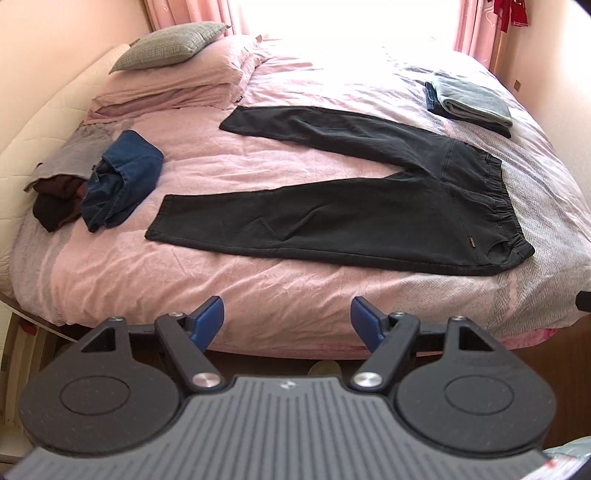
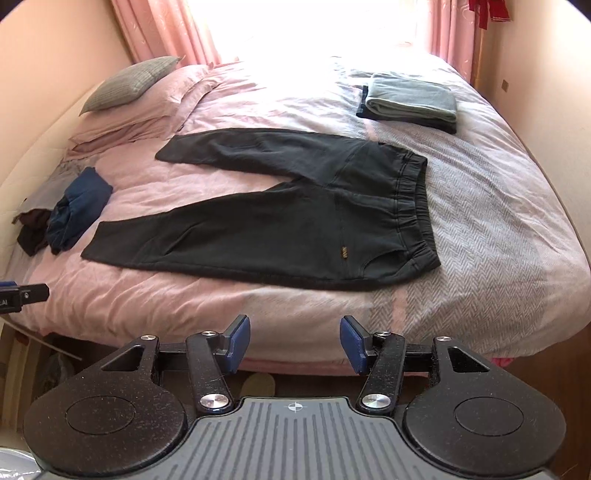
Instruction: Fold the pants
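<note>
Black pants (image 1: 369, 206) lie flat on the pink bed cover (image 1: 229, 284), legs spread in a V toward the left and the elastic waistband (image 1: 498, 199) at the right. In the right wrist view the same pants (image 2: 280, 229) lie mid-bed. My left gripper (image 1: 288, 321) hangs open above the bed's near edge with nothing between its blue pads (image 1: 210, 317). The right gripper (image 2: 295, 343) is also open and empty, short of the pants. A black piece of the left gripper shows at the left edge of the right wrist view.
A folded stack of grey and dark clothes (image 1: 469, 103) sits at the far right. Crumpled blue jeans (image 1: 122, 181) and dark garments (image 1: 55, 203) lie at the left. Pillows (image 1: 170, 44) are at the head. Pink curtains (image 2: 159, 33) frame a bright window. Wooden floor lies below the bed edge.
</note>
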The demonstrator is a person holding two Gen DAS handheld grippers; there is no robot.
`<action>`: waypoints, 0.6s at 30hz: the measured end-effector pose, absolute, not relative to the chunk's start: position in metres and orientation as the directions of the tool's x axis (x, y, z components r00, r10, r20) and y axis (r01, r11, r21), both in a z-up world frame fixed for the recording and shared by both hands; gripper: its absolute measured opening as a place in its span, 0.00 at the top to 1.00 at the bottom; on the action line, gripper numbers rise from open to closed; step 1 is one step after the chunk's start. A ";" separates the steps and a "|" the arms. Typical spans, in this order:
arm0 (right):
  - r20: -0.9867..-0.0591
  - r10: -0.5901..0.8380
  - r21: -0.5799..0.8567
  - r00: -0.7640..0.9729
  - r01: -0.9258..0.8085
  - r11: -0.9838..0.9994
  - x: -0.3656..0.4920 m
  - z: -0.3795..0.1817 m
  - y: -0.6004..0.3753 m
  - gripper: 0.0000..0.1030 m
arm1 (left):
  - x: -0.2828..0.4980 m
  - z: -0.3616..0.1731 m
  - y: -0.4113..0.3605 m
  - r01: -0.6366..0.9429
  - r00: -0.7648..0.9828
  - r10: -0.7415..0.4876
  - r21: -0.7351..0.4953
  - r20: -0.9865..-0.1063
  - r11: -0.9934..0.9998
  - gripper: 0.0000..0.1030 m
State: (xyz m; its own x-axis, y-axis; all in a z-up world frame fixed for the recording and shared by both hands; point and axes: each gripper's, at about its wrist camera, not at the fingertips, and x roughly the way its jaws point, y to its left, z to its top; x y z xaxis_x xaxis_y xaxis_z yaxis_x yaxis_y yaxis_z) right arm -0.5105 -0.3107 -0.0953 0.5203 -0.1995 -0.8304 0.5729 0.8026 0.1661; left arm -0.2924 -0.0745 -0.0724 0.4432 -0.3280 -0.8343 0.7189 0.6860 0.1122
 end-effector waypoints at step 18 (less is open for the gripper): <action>-0.837 -0.181 0.163 0.516 0.552 0.818 -0.522 -0.098 -0.292 0.50 | -0.311 -0.070 -0.060 0.725 0.458 -0.325 0.136 -0.828 0.675 0.29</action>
